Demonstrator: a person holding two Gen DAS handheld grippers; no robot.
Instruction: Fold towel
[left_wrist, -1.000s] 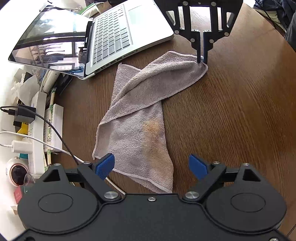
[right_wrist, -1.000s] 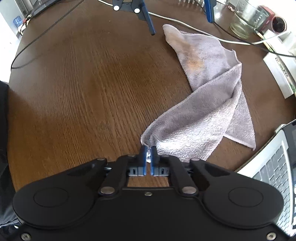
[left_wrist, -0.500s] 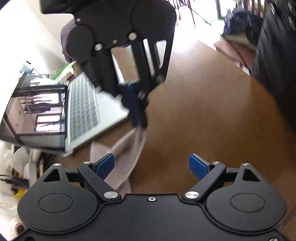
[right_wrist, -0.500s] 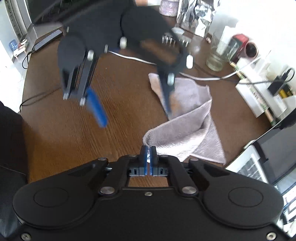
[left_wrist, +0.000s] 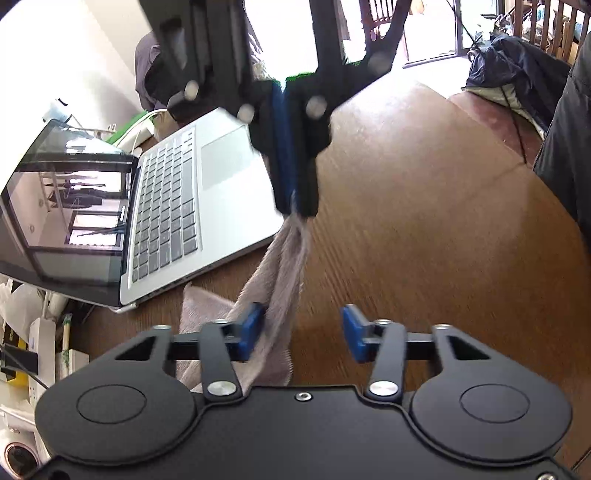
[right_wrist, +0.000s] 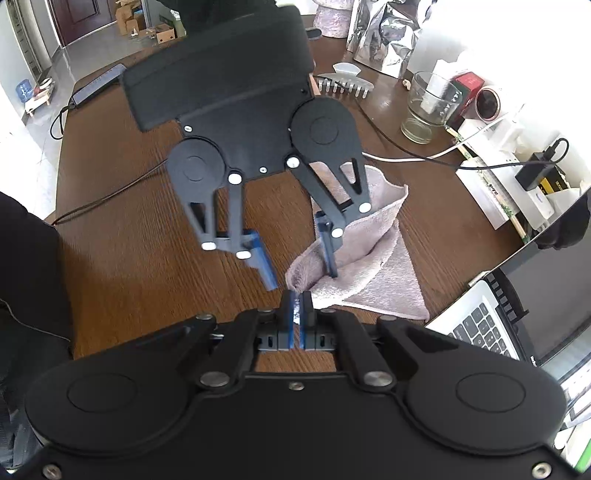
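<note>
The grey-pink towel (right_wrist: 369, 251) lies partly on the brown wooden table, one corner lifted. My right gripper (right_wrist: 295, 314) is shut on that corner and holds it above the table; it also shows in the left wrist view (left_wrist: 293, 206), with the towel (left_wrist: 284, 280) hanging down from it in a taut strip. My left gripper (left_wrist: 301, 332) is open, close in front of the right one, its left pad touching the hanging strip. In the right wrist view the left gripper (right_wrist: 299, 266) straddles the lifted fold with its jaws apart.
An open silver laptop (left_wrist: 170, 206) sits at the table's left, close to the towel. A drinking glass (right_wrist: 428, 107), a hair clip (right_wrist: 343, 83), cables, a power strip (right_wrist: 495, 195) and boxes crowd the far side. The table (left_wrist: 424, 221) stretches to the right.
My right gripper has lifted the towel corner off the table and brought it toward my left gripper. My left gripper has risen and closed in, still open, now alongside the hanging strip.
</note>
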